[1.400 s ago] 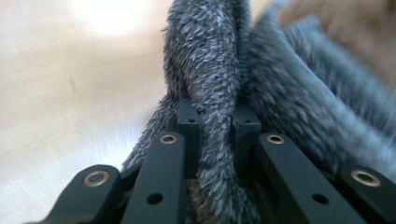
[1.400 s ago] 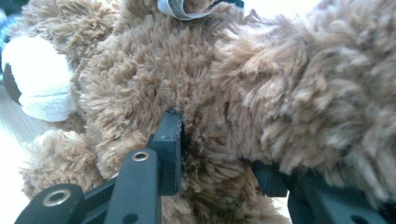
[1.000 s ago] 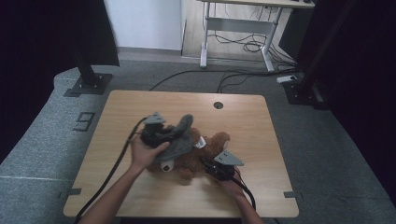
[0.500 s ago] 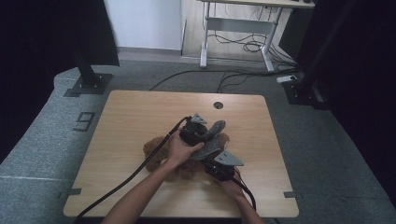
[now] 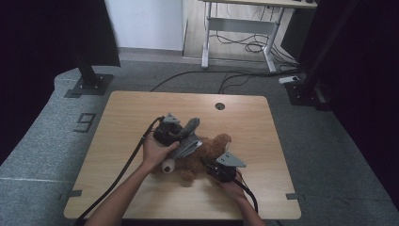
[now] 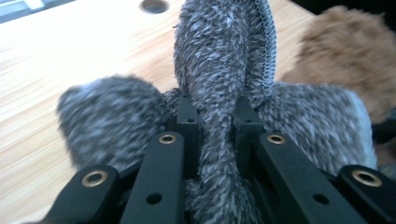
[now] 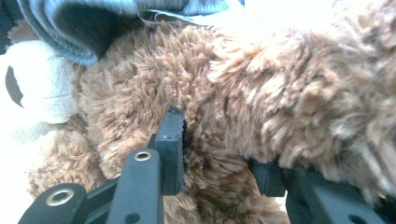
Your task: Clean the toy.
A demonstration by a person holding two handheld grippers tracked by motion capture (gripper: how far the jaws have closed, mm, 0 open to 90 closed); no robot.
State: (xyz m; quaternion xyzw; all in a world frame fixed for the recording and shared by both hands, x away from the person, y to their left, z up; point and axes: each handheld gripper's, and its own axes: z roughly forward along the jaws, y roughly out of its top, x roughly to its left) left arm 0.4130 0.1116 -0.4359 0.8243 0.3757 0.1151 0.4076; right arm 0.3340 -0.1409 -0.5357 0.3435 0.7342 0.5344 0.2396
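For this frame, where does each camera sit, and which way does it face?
High view: above the person's side, facing forward and down on the wooden table; both forearms enter from below.
Left gripper view: on the left gripper, its jaws pinching grey fuzzy fabric.
Right gripper view: on the right gripper, its jaws sunk in the brown plush toy.
All three share the toy.

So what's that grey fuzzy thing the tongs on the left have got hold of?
The grey fuzzy knitted garment looks like a small sweater of speckled dark-and-light grey yarn, with a ribbed edge along one side. The left tongs pinch a fold of it between their black jaws, lifting that part above the light wooden table. Its lower part lies over the brown plush teddy bear, around the head end, while the right tongs grip the bear's fur.
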